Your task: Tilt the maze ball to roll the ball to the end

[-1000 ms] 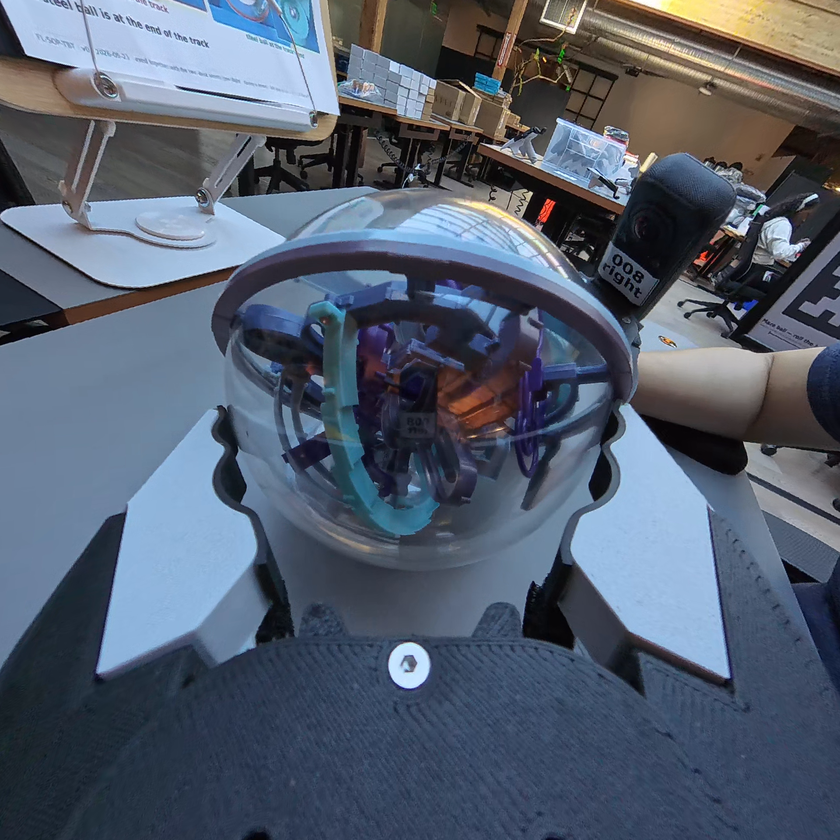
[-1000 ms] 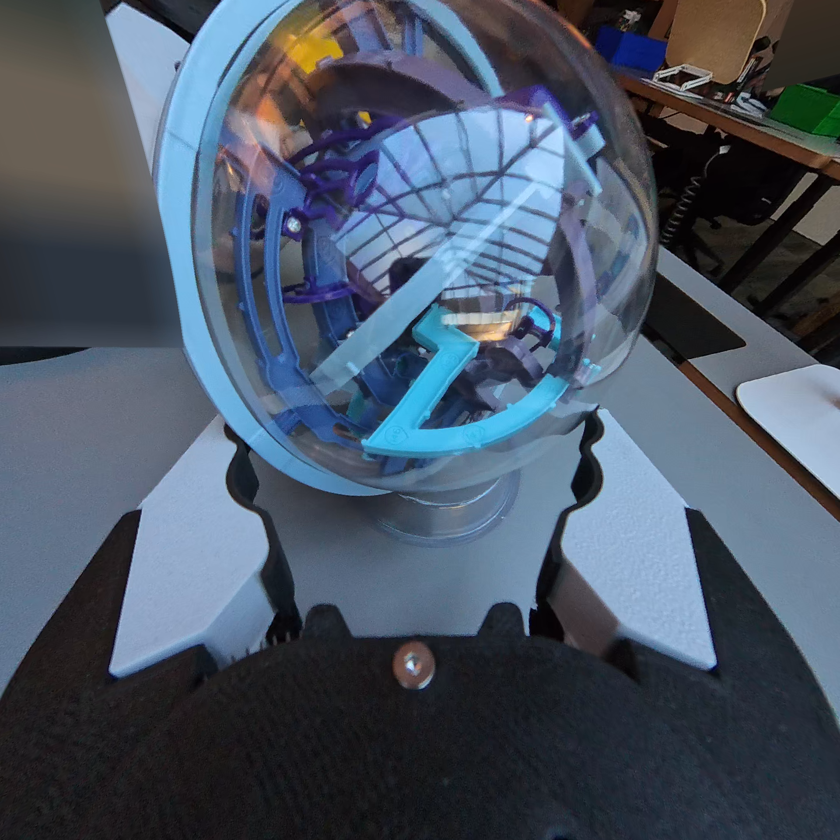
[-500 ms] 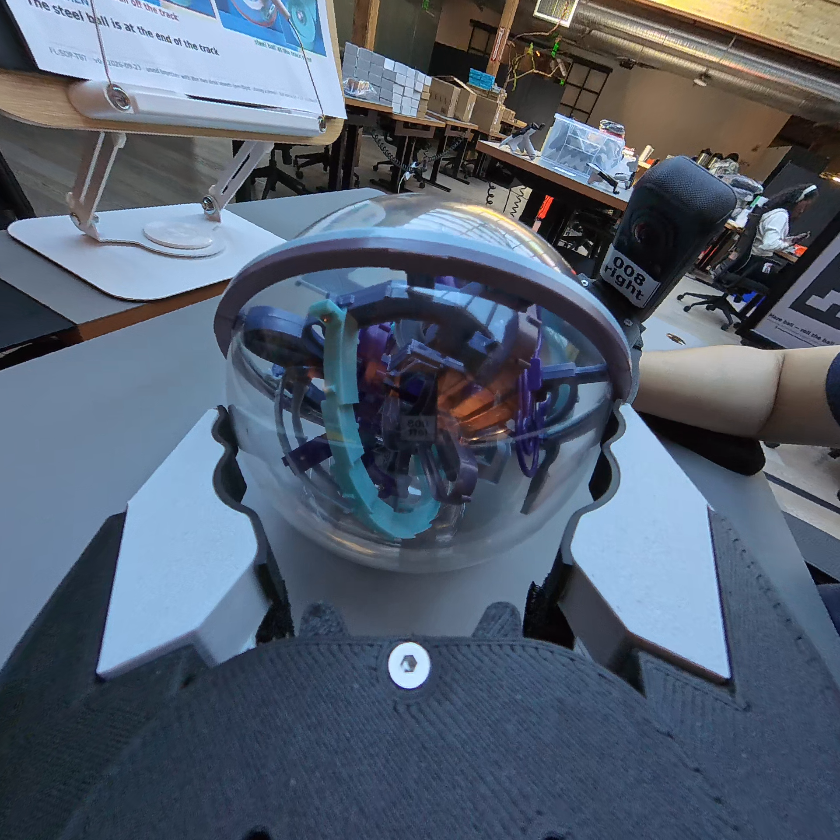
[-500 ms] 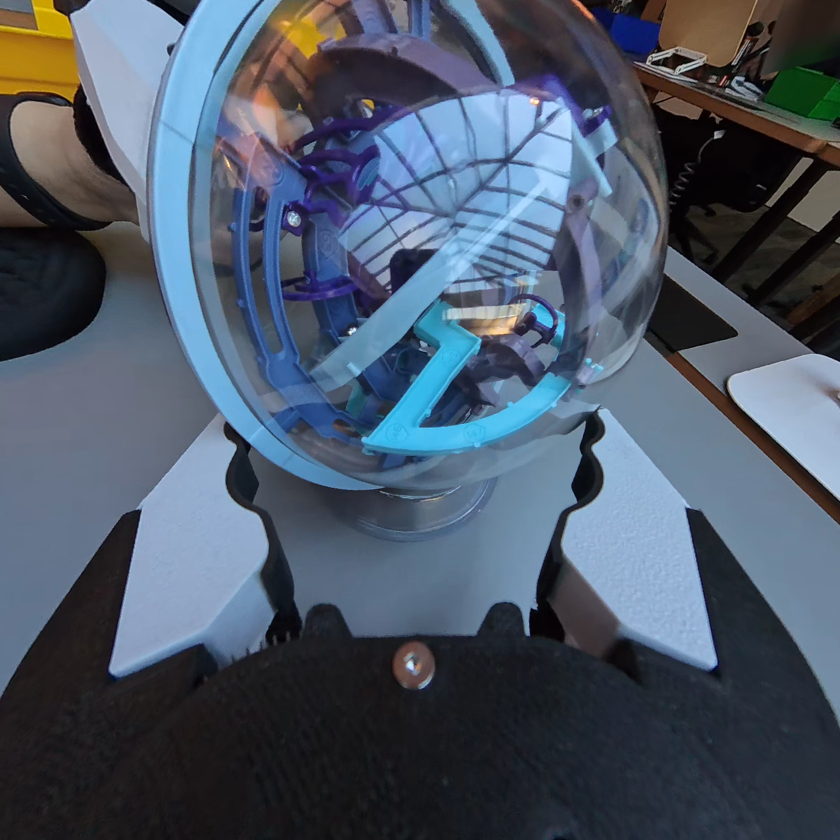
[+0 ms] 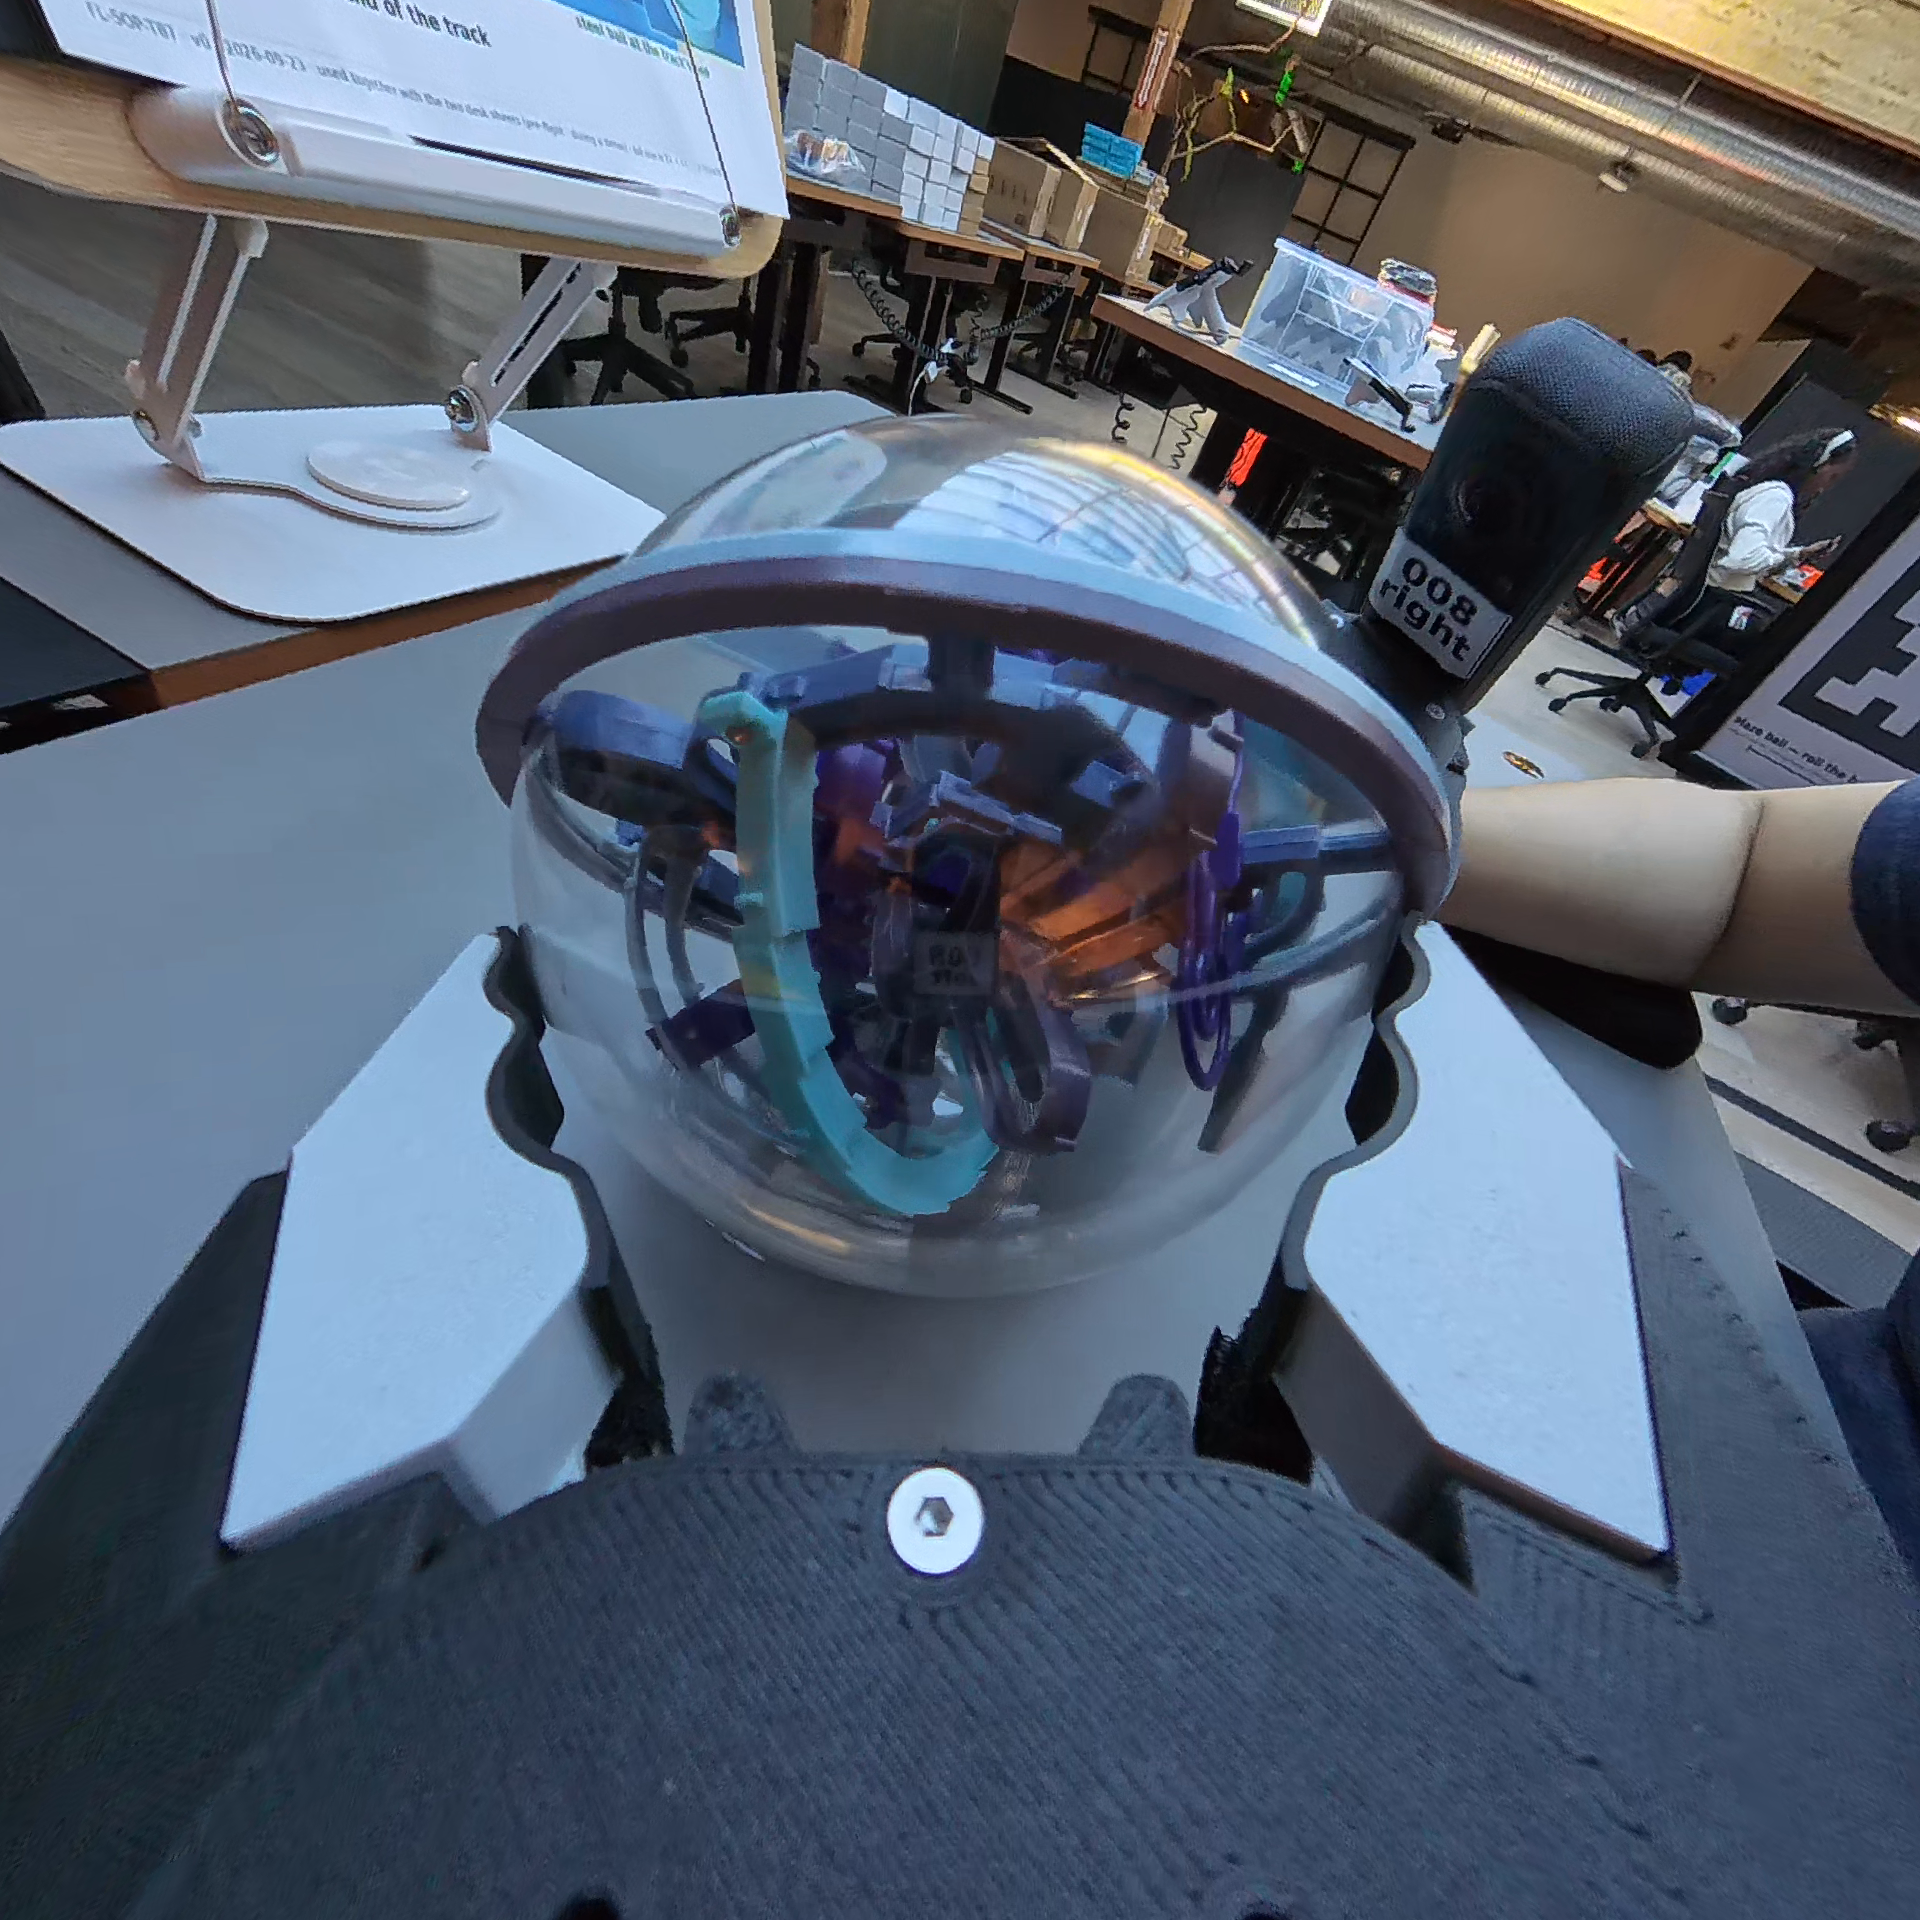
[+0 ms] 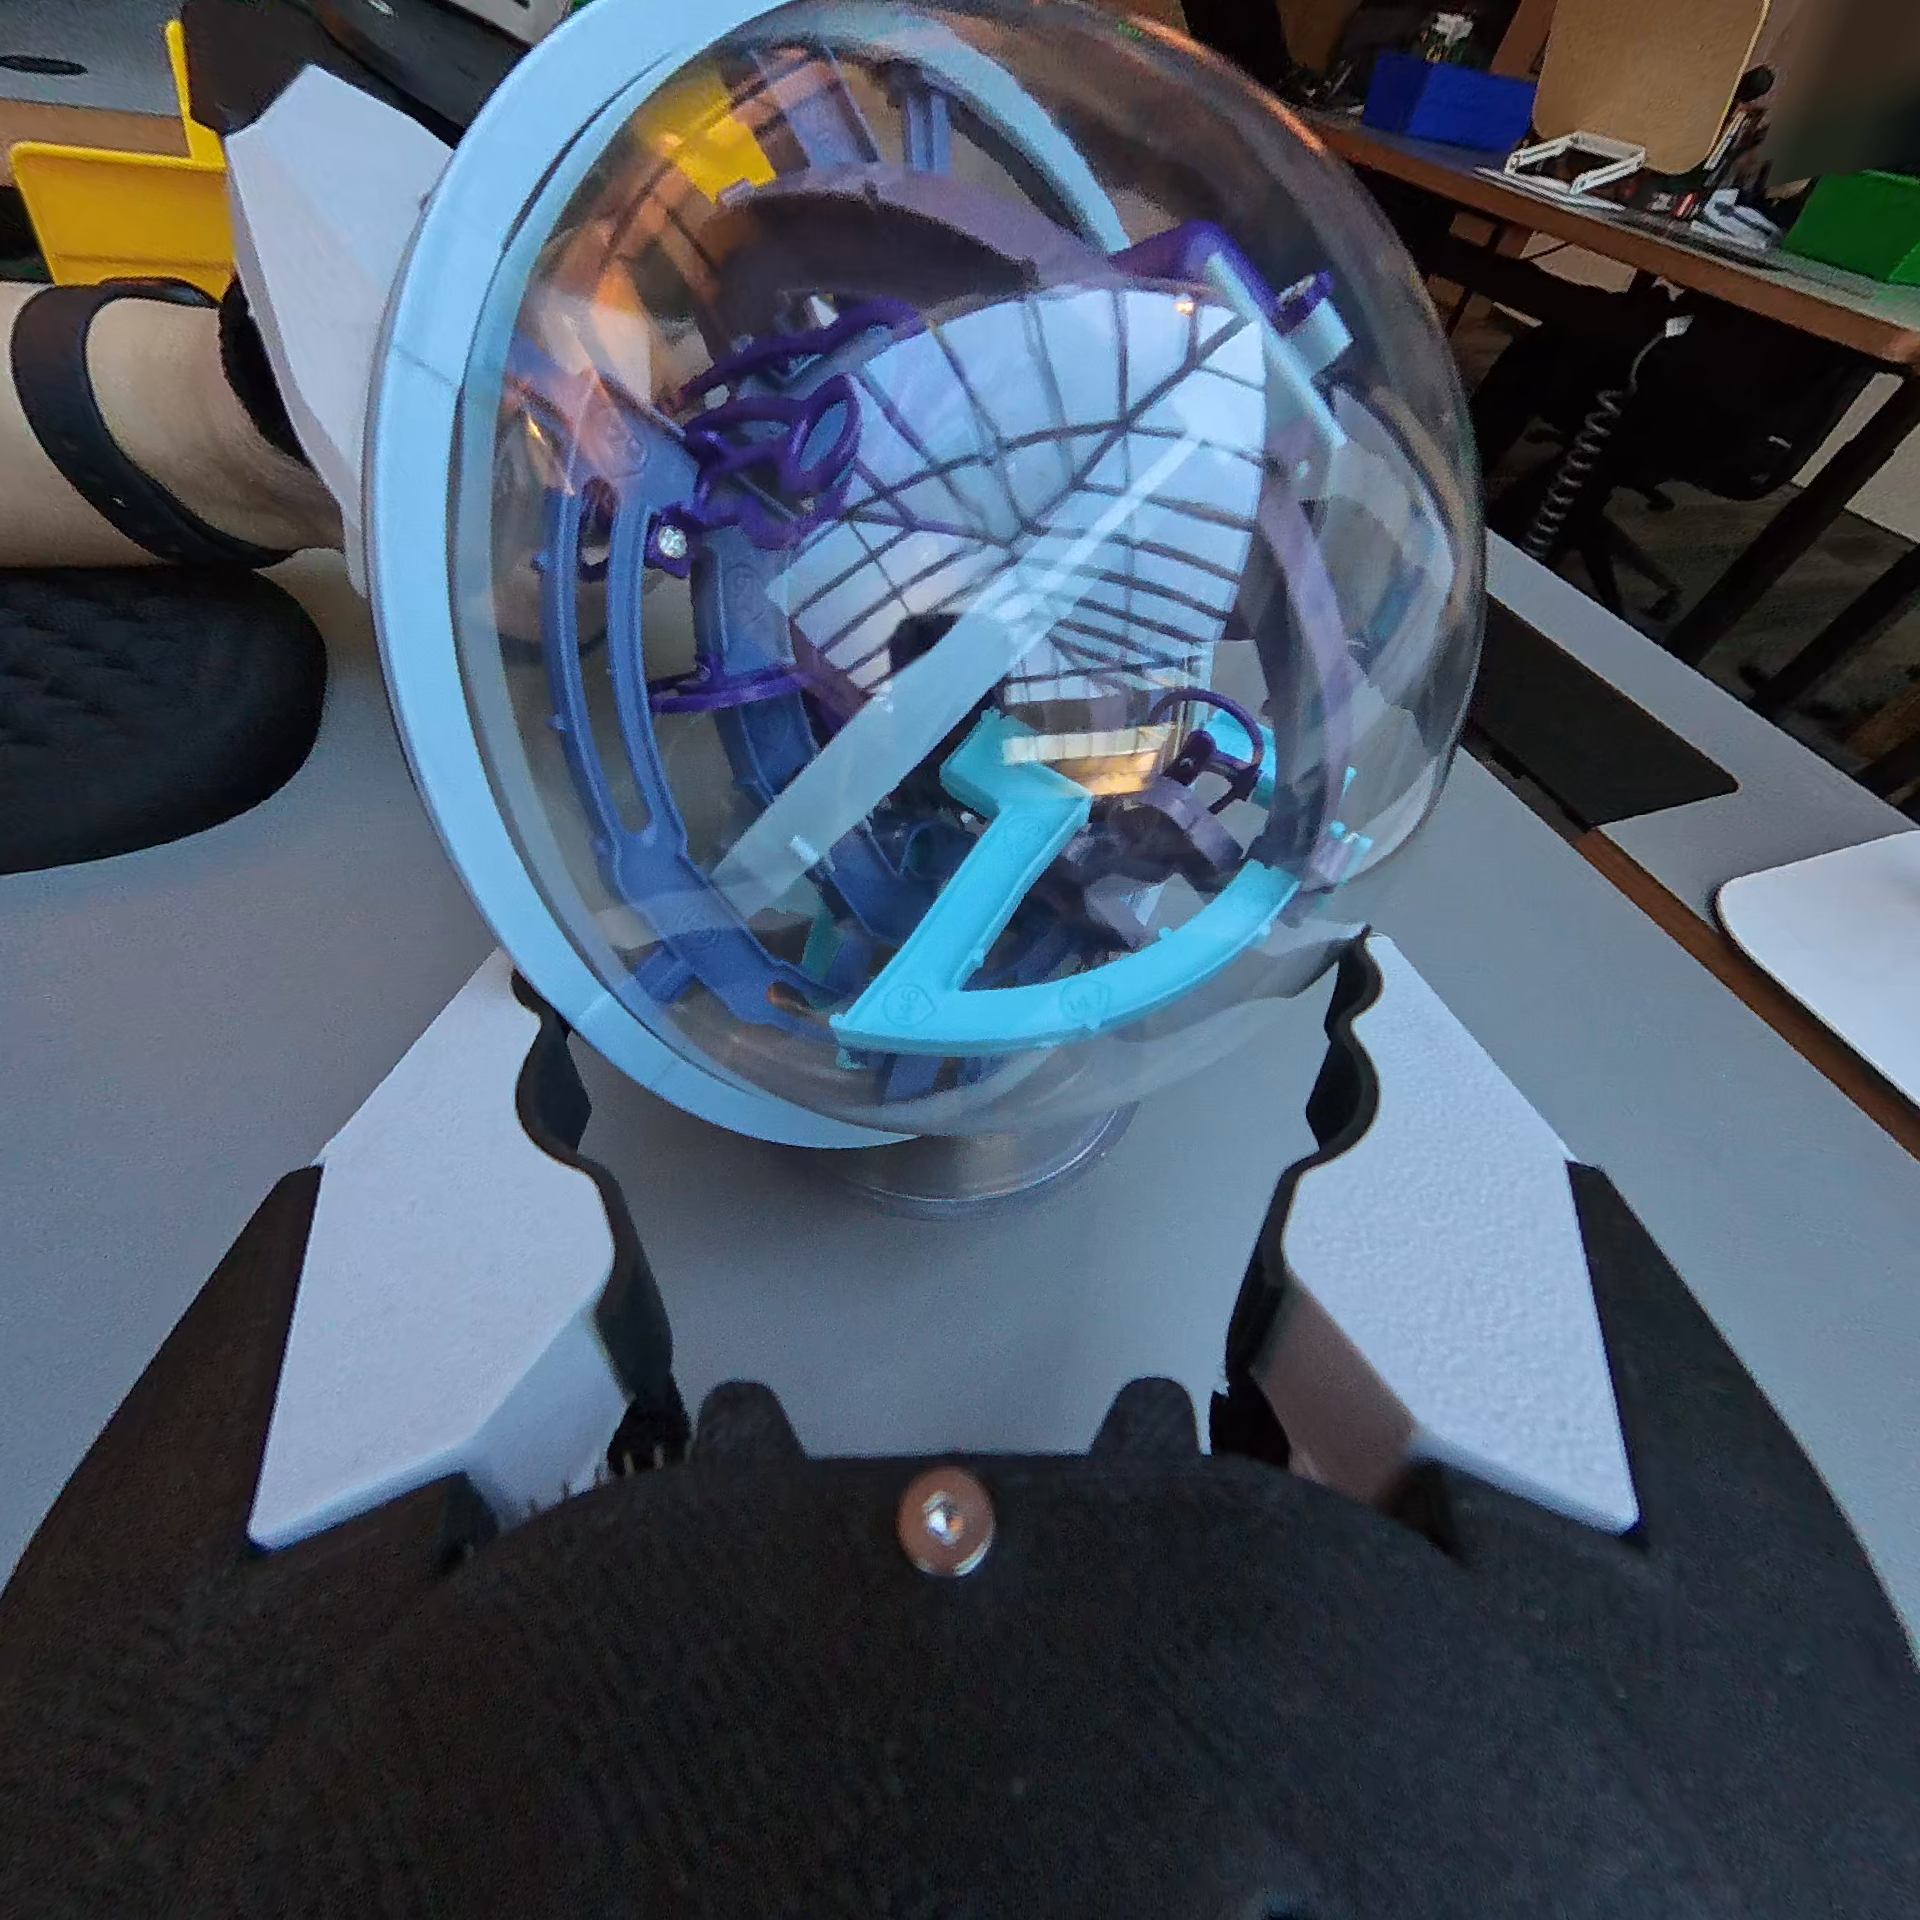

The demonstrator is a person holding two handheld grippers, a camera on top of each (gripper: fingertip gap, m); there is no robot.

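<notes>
The maze ball (image 5: 956, 862) is a clear sphere with a pale rim and blue, purple and teal tracks inside. It shows in the right wrist view (image 6: 935, 582) too, tilted, just above a clear round stand (image 6: 987, 1174) on the grey table (image 5: 208, 935). My left gripper (image 5: 951, 997) is shut on the ball, one white finger on each side. My right gripper (image 6: 940, 1029) is shut on it from the opposite side. The right gripper's black body (image 5: 1538, 499) rises behind the ball in the left wrist view. I cannot pick out the small steel ball inside.
A white document stand (image 5: 343, 488) holding a printed sheet sits at the table's back left. A forearm (image 5: 1662, 883) reaches in from the right. Another forearm with a black strap (image 6: 135, 447) and a black pad (image 6: 125, 717) are on the left. Desks with boxes are behind.
The ball and both grippers have shifted slightly together. In the right wrist view the rim has swung a little and the forearm and a yellow bin have come into sight on the left.
</notes>
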